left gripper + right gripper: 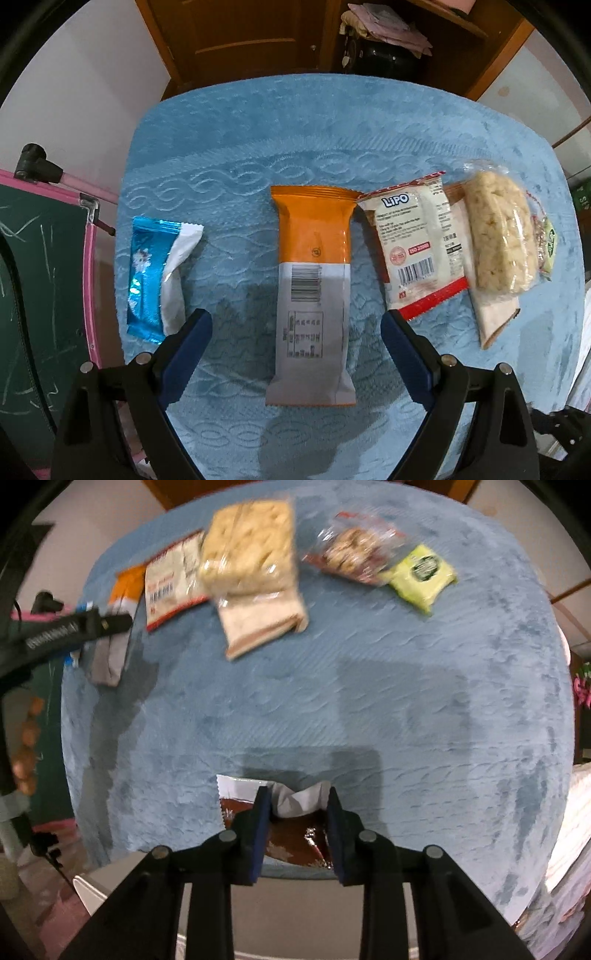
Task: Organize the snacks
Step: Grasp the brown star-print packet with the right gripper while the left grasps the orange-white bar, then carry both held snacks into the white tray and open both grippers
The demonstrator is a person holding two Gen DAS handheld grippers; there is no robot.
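Left gripper (295, 321) jaws apart above orange-and-white bar (313, 273); only right wrist view shows right gripper (295, 801) clamped on brown foil packet (295, 834); green packet (421, 574) too.

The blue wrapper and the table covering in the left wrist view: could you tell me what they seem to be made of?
Blue wrapper: likely metallised plastic film, glossy, with bright glints and a crimped, serrated end. Table covering: apparently soft plush fabric, matte, with a fuzzy nap and an embossed braid pattern.

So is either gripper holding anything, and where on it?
Right gripper pinches the brown packet at its crimped end; left gripper holds nothing.
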